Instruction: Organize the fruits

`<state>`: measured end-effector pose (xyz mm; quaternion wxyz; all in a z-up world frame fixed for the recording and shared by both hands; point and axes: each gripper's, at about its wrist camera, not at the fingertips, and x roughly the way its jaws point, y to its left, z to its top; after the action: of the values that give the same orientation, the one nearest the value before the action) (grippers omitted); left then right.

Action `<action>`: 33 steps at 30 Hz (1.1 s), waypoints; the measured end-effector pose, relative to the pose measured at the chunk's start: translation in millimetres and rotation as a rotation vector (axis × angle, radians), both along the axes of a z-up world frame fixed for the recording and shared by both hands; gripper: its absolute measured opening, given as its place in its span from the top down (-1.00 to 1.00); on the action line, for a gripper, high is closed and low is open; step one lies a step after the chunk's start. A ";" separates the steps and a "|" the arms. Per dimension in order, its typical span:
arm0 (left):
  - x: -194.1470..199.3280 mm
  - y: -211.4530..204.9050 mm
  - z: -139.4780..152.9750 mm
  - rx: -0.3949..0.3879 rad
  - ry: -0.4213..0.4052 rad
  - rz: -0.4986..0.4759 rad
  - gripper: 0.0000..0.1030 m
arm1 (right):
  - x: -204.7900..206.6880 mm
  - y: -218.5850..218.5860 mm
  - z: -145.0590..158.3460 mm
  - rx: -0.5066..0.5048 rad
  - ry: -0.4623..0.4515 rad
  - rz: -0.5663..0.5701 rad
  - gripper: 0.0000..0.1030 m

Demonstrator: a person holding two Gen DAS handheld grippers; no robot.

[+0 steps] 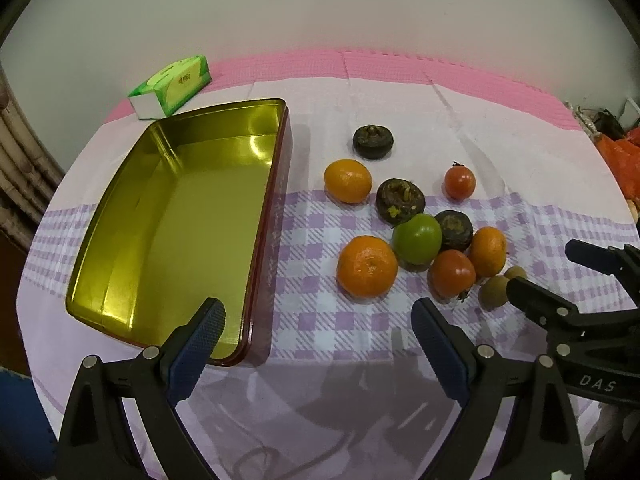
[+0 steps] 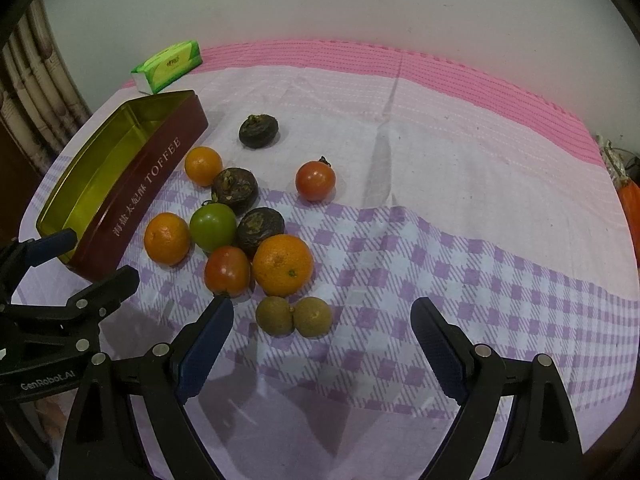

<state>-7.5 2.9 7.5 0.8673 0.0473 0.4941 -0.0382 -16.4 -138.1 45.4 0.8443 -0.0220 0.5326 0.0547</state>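
A dark red toffee tin (image 1: 172,216) with an empty gold inside lies on the left of the table. To its right are loose fruits: three oranges (image 2: 283,265), three dark mangosteens (image 2: 235,185), two red tomatoes (image 2: 315,181), a green tomato (image 2: 213,227) and two brown longans (image 2: 274,315). My left gripper (image 1: 316,308) is open over the tin's near right corner, holding nothing. My right gripper (image 2: 322,304) is open just in front of the longans, also holding nothing. Each gripper shows at the edge of the other's view.
A green tissue pack (image 1: 172,84) lies behind the tin near the wall. A lilac checked cloth (image 2: 460,280) covers the table over a pink mat (image 2: 440,76). A curtain (image 2: 32,92) hangs at the left; orange clutter (image 1: 624,152) sits past the right edge.
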 end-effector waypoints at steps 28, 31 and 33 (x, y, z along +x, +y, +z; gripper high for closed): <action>2.8 4.7 -5.7 0.035 0.035 0.021 -0.80 | -0.1 0.3 -2.0 -0.009 0.008 -0.006 -0.75; 3.0 4.4 -5.6 0.035 0.034 0.023 -0.80 | -0.1 1.5 -2.4 -0.007 0.012 -0.004 -0.75; 3.0 4.5 -5.5 0.033 0.035 0.022 -0.80 | -0.6 1.5 -2.3 -0.008 0.011 -0.003 -0.75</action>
<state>-4.5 7.4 2.0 0.8580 0.0558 0.5102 -0.0213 -17.0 -136.5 43.0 0.8413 -0.0241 0.5376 0.0516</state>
